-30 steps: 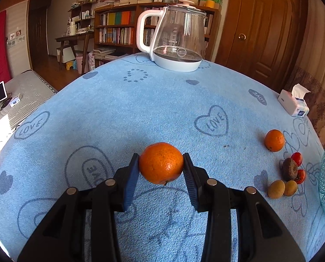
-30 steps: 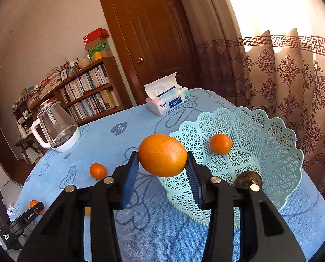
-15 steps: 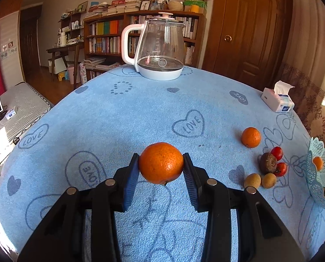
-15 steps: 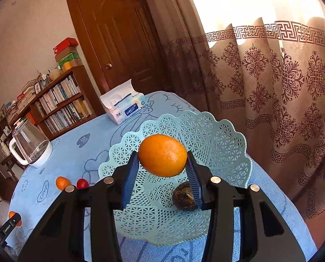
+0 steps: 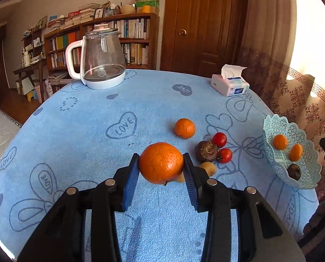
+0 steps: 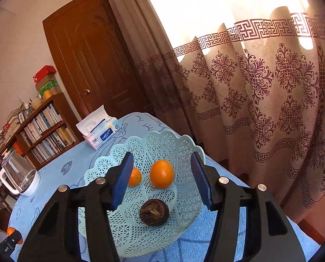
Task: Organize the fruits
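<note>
Left gripper (image 5: 161,170) pinches an orange (image 5: 161,162), lifted over the table (image 5: 75,131) middle. Right gripper (image 6: 162,181) is spread wide, holding nothing, over the basket (image 6: 145,150) at the table's right edge. Basket holds two oranges (image 6: 161,174) and a dark fruit (image 6: 154,211).

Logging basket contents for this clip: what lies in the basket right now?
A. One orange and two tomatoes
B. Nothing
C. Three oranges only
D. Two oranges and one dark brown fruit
D: the right wrist view shows two oranges and one dark brown fruit lying inside the basket, under the open right tongs.
</note>
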`<move>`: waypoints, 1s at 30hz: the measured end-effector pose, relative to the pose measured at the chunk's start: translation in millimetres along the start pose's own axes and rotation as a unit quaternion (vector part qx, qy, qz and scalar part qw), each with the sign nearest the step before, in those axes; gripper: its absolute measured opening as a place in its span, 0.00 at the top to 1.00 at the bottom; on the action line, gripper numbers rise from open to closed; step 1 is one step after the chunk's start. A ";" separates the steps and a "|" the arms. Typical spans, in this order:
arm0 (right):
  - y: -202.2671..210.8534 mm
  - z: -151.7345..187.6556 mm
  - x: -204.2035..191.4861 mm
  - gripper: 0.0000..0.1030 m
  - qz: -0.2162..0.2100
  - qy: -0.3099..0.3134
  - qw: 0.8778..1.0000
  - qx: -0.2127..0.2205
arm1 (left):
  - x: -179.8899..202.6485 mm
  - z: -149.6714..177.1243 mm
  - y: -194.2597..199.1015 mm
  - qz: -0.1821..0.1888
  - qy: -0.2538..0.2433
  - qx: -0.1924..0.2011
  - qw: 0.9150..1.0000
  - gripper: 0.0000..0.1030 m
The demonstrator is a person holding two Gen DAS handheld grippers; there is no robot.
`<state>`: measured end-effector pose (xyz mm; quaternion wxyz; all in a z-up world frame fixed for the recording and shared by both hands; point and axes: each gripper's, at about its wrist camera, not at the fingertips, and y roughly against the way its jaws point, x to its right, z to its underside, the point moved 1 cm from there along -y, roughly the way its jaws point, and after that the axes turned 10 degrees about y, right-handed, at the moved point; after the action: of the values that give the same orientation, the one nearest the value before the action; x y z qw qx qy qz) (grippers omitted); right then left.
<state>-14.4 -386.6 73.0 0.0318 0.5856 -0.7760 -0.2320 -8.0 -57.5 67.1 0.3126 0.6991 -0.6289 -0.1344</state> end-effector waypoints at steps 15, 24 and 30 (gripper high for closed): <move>1.3 6.9 5.3 0.45 0.012 -0.018 1.000 -0.002 | 111.3 17.1 -23.0 0.161 -0.090 -0.082 0.980 0.61; 0.8 7.2 8.7 0.39 0.018 -0.029 0.999 -0.002 | 149.9 24.6 -27.9 0.192 -0.122 -0.085 0.970 0.59; 0.1 7.4 8.9 0.39 0.019 -0.029 0.999 -0.004 | 164.5 20.8 -22.0 0.227 -0.138 -0.071 0.961 0.58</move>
<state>-19.7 -392.5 64.5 0.0160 0.5636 -0.7866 -0.2517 25.9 -221.3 71.5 0.2942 0.4883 -0.7971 -0.1992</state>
